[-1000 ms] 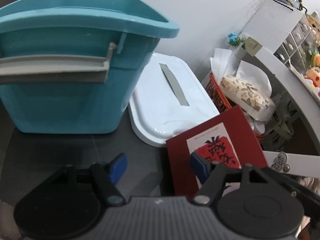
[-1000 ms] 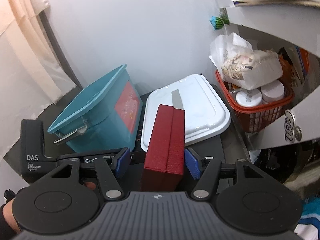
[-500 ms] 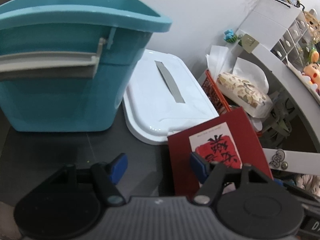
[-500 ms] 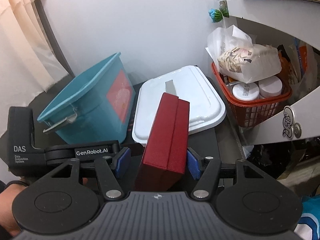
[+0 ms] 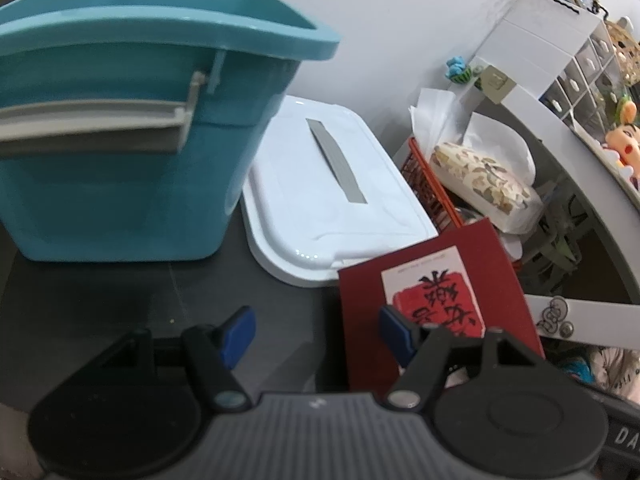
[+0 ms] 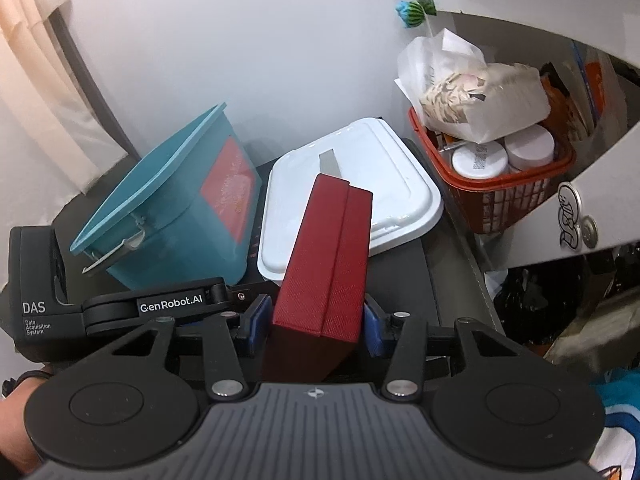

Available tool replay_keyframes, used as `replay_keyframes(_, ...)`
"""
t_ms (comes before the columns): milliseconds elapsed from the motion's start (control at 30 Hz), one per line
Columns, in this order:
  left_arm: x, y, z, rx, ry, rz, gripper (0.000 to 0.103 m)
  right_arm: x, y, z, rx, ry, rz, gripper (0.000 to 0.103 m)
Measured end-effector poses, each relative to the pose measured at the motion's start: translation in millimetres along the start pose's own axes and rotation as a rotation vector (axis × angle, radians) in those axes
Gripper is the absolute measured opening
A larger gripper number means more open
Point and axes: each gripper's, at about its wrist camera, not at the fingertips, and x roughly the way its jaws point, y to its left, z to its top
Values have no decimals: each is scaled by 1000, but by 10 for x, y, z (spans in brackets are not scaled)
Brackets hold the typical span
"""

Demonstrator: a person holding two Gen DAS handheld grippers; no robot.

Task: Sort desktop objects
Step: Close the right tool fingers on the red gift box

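**Red box caught between the right gripper's closing jaws**

The right gripper has a dark red, textured rectangular box standing on edge between its blue pads, and its jaws are closing on it. The right-hand pad touches the box's side; the left-hand pad sits just beside the other side, and contact there is hard to judge. The box leans to the right, its top end tipped over the near edge of a flat white plastic lid with a grey strip.

The left gripper hovers over the dark desk surface with its jaws about half apart and nothing between them. From this view the same red box shows its broad face, bearing a white label with a red panel and black characters, just beside the right-hand pad.

A teal plastic bin with a grey handle stands to the left of the white lid, close against it. On the lid's other side, an orange-red mesh basket holds white-capped jars and a bagged, speckled block.
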Motion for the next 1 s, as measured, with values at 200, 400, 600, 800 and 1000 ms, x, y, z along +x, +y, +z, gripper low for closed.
replay_keyframes(200, -1, -10, -12, 5, -1, 1, 71, -41, -3, -22, 0, 11, 4, 51)
replay_keyframes(400, 6, -28, 5, 13, -5, 6, 71, 9, 6, 8, -4, 12, 22, 54)
replay_keyframes(600, 12, -36, 3, 11, -4, -6, 71, 103, -17, 24, 18, 34, 15, 54)
replay_keyframes(800, 6, -61, 3, 25, -2, -6, 71, 164, -68, 27, 64, 62, 11, 52)
replay_keyframes(1000, -26, -117, -9, 49, -3, 0, 71, 137, -29, 18, 27, 48, 6, 50)
